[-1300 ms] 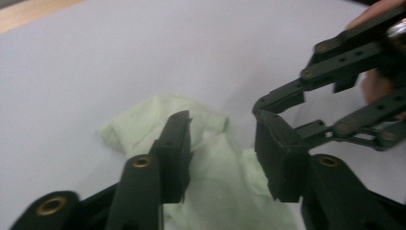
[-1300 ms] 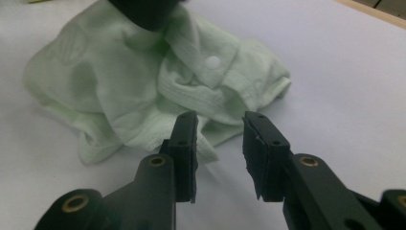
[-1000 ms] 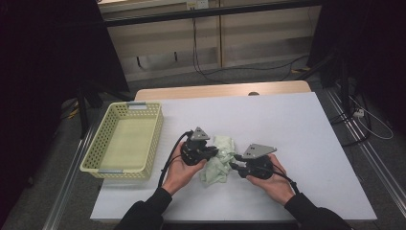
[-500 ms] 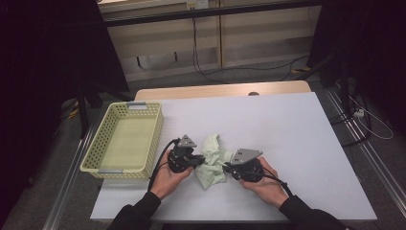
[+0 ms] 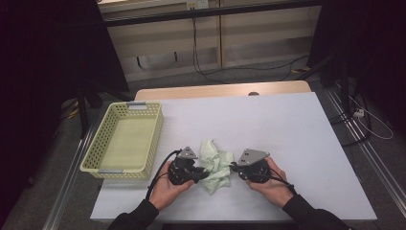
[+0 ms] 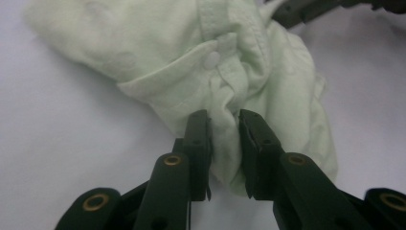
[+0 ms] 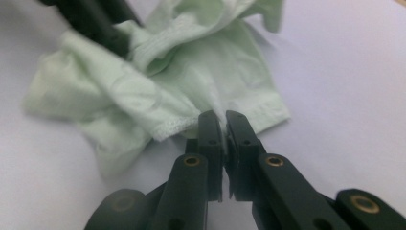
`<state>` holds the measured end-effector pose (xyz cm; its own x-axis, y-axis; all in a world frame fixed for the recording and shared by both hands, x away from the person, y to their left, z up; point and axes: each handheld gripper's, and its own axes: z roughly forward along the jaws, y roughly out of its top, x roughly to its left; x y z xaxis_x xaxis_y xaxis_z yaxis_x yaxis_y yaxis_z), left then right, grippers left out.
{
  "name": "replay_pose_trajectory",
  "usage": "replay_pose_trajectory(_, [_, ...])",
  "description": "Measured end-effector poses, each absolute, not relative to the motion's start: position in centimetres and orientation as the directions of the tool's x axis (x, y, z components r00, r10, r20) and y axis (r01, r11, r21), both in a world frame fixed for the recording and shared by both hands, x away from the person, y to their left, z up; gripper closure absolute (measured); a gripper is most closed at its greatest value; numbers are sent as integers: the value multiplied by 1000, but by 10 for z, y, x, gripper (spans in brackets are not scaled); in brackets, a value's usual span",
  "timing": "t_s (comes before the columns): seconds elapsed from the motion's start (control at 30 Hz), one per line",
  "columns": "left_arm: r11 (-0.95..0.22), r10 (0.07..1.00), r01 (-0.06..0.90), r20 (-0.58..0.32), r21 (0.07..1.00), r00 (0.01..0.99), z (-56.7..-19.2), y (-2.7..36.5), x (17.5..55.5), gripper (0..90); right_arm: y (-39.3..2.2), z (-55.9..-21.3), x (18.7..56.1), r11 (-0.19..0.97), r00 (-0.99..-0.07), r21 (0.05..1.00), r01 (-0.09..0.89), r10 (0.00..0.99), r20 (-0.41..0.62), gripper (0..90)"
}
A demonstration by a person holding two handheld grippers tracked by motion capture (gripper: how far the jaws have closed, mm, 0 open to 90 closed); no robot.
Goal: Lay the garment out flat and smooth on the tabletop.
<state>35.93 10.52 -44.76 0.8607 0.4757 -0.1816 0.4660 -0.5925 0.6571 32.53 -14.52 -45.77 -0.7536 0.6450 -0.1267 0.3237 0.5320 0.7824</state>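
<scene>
Right gripper (image 7: 223, 115) pinches the pale green garment (image 5: 215, 165); left gripper (image 6: 224, 117), jaws just easing, clasps its fold.

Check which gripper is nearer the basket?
Left. The left gripper sits just right of the basket; the right gripper lies farther right, beyond the green garment.

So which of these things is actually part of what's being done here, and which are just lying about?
In use:
- pale green garment, crumpled on the white table
- left gripper, a fold of the garment between its jaws, which have just been opening
- right gripper, shut on the garment's edge

Lying about:
- yellow basket, left of the garment, apart from it
- cables on the floor beyond the table
</scene>
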Motion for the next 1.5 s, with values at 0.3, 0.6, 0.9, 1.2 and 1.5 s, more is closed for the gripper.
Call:
replay_pose_trajectory(0.3, [-568,427,436,-203,698,881,-441,96,361,548,-163,-452,325,500,-722,801,328,680,-129,856])
replay_pose_trajectory(0.6, [-489,477,407,-154,771,866,-412,102,380,490,-164,-452,327,489,-706,813,318,694,-141,843])
replay_pose_trajectory(0.9, [-493,531,415,-114,765,840,-414,78,424,534,-160,-456,326,498,-724,804,325,678,-128,830])
replay_pose_trajectory(1.2, [-548,515,374,-51,748,855,-427,65,437,515,-159,-460,327,503,-732,797,335,672,-116,816])
replay_pose_trajectory(1.5, [-592,499,407,-81,695,863,-435,76,428,900,-157,-463,328,503,-737,790,351,669,-99,801])
